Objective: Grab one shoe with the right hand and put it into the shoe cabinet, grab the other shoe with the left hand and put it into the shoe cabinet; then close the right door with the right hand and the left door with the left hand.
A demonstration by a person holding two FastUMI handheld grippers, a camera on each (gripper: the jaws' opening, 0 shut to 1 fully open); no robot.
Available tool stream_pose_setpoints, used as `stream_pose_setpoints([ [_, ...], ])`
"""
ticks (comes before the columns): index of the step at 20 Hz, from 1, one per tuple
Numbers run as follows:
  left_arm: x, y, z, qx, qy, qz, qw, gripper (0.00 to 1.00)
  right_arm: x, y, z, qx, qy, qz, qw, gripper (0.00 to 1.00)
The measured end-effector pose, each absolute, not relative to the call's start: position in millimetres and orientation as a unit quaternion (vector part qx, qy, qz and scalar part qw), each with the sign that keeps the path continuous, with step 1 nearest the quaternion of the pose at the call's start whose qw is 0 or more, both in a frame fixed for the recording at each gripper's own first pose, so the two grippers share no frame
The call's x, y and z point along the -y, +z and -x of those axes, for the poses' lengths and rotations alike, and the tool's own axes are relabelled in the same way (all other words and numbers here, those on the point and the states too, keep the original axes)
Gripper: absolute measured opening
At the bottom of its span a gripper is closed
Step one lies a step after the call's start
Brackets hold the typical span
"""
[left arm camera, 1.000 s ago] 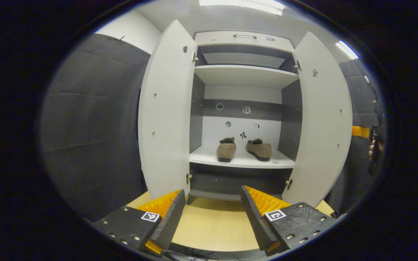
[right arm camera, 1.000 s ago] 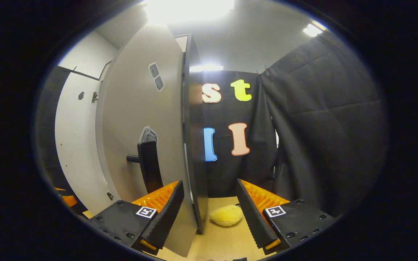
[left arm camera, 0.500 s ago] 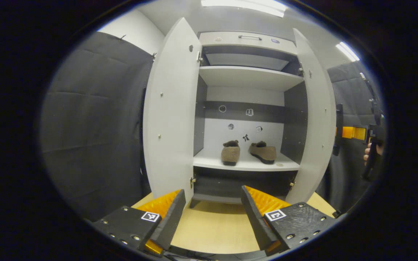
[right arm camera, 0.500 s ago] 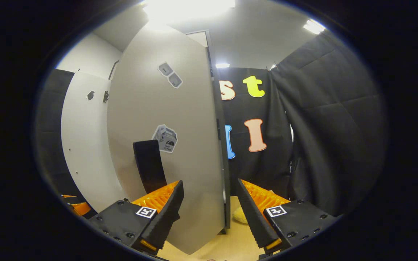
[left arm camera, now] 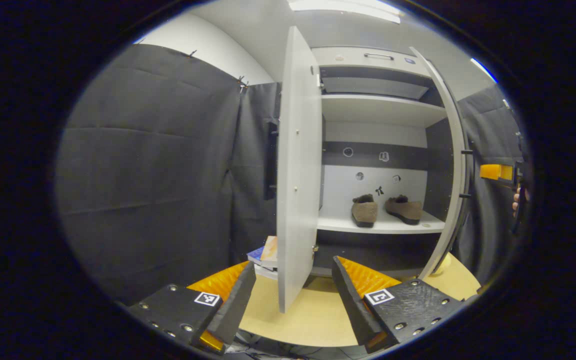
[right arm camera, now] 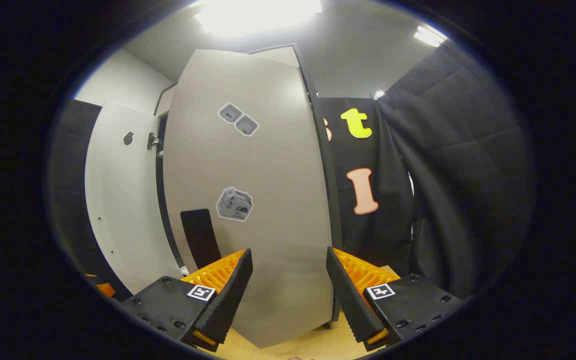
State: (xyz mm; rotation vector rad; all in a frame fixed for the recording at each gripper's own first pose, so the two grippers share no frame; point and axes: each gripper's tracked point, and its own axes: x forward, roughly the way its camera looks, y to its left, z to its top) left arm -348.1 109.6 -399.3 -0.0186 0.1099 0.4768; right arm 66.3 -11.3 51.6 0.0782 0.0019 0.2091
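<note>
— Shoes [left arm camera: 385, 210] first: where, in the left gripper view?
— Both sit side by side on the lower shelf [left arm camera: 383, 226] of the shoe cabinet [left arm camera: 375, 107]. The left door [left arm camera: 298, 170] stands edge-on, just ahead of the left claw [left arm camera: 293, 295], whose fingers are spread with nothing between them. The right door [left arm camera: 455, 165] is swung partway across. Some books [left arm camera: 265, 254] lie on the worktop [left arm camera: 298, 315] beside the left door
— And the right gripper view?
— The right claw [right arm camera: 288, 290] is spread wide too, gripping nothing, facing the right door's [right arm camera: 268, 210] outer face close up. A dark handle [right arm camera: 200, 237] shows near its left finger; I cannot tell whether they touch
</note>
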Motion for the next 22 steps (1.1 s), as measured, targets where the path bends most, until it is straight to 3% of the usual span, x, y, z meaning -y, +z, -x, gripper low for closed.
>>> stream_pose_setpoints([
  [2,-140,-398,356,-0.054,0.263,0.008,0.963,0.88,12,37,-67,-0.021,0.099,-0.046,0.994,0.94],
  [3,-154,-395,357,-0.052,0.274,0.007,0.96,0.95,14,34,-68,-0.026,0.094,-0.046,0.994,0.94],
  [4,-167,-393,358,-0.05,0.283,0.005,0.958,0.88,15,29,-68,-0.029,0.089,-0.043,0.995,0.94],
  [5,-180,-390,357,-0.049,0.288,0.003,0.956,0.88,18,25,-69,-0.033,0.083,-0.039,0.995,0.89],
  [7,-201,-390,350,-0.053,0.289,0.015,0.956,0.88,20,16,-70,-0.042,0.074,-0.033,0.996,0.94],
  [8,-212,-388,344,-0.052,0.289,0.024,0.956,0.96,21,14,-72,-0.045,0.068,-0.03,0.996,0.94],
  [9,-225,-386,339,-0.048,0.288,0.031,0.956,0.88,24,12,-72,-0.048,0.06,-0.026,0.997,0.94],
  [11,-247,-377,332,-0.038,0.292,0.042,0.955,0.89,33,6,-73,-0.051,0.045,-0.024,0.997,0.94],
  [12,-255,-373,328,-0.031,0.291,0.057,0.954,0.89,37,2,-72,-0.053,0.038,-0.024,0.998,0.94],
  [13,-262,-368,321,-0.023,0.287,0.077,0.954,0.96,39,-2,-71,-0.054,0.033,-0.025,0.998,0.94],
  [15,-277,-358,309,-0.002,0.279,0.106,0.954,0.96,41,-12,-71,-0.061,0.02,-0.022,0.998,0.94],
  [16,-284,-350,304,0.006,0.276,0.11,0.955,0.89,40,-17,-71,-0.065,0.017,-0.022,0.997,0.94],
  [17,-292,-343,301,0.014,0.272,0.109,0.956,0.89,38,-22,-71,-0.07,0.015,-0.023,0.997,0.94],
  [18,-299,-334,293,0.021,0.264,0.103,0.959,0.96,36,-29,-71,-0.076,0.014,-0.024,0.997,0.94],
  [20,-311,-317,277,0.034,0.244,0.09,0.965,0.96,33,-39,-69,-0.085,0.012,-0.027,0.996,0.94],
  [21,-316,-307,268,0.041,0.231,0.083,0.969,0.89,32,-44,-68,-0.089,0.012,-0.029,0.996,0.94],
  [22,-320,-298,262,0.049,0.221,0.076,0.971,0.89,29,-47,-68,-0.091,0.012,-0.032,0.995,0.94],
])
